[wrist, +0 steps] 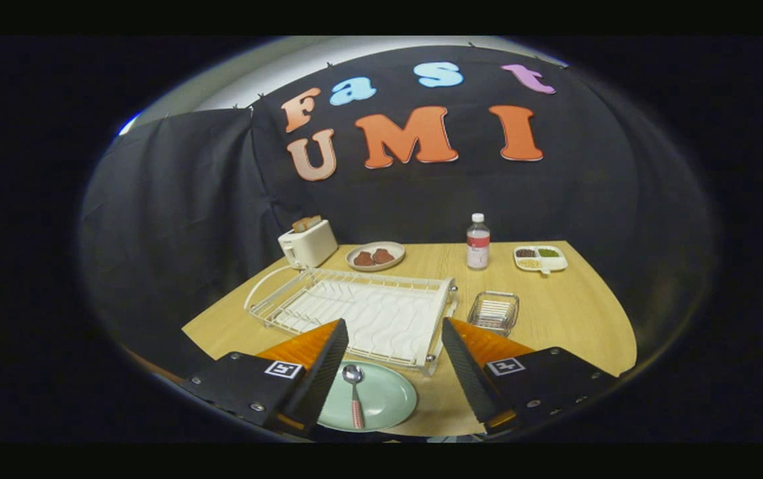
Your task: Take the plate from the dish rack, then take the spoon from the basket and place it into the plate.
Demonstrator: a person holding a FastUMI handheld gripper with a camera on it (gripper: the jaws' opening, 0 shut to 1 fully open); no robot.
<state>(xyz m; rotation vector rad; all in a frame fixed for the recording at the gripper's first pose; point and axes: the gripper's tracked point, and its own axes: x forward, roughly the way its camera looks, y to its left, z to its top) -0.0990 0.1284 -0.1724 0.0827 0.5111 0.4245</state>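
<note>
One gripper view carries everything: its two fingers stand spread wide, and the gripper point(394, 362) is released, with nothing pinched between the pads. Between those fingers, on the wooden table point(574, 319), lies a pale green plate point(384, 399), flat on the tabletop just in front of the dish rack point(354, 313), partly hidden behind the left finger. A spoon point(354, 392) with a shiny bowl and a pinkish patterned handle lies inside the plate, bowl end toward the rack, handle pointing back at the camera. The white wire rack beyond the fingers holds no dishes that I can see. Just beside its right end sits a small wire basket point(494, 311), which looks bare inside, though its floor is hard to read at this size. Farther back stand a toaster point(308, 243) with bread in its slots, a dish of brownish food point(374, 256), a bottle point(478, 241) and a divided tray point(541, 258), all well apart from the work area. Judging from this layout, both fetches appear done and the placing step is at its end: plate out of the rack, spoon resting in it, claw free of both. What remains, by my reading, is only to draw the open fingers up and back without nudging the plate's rim or the spoon handle.
</note>
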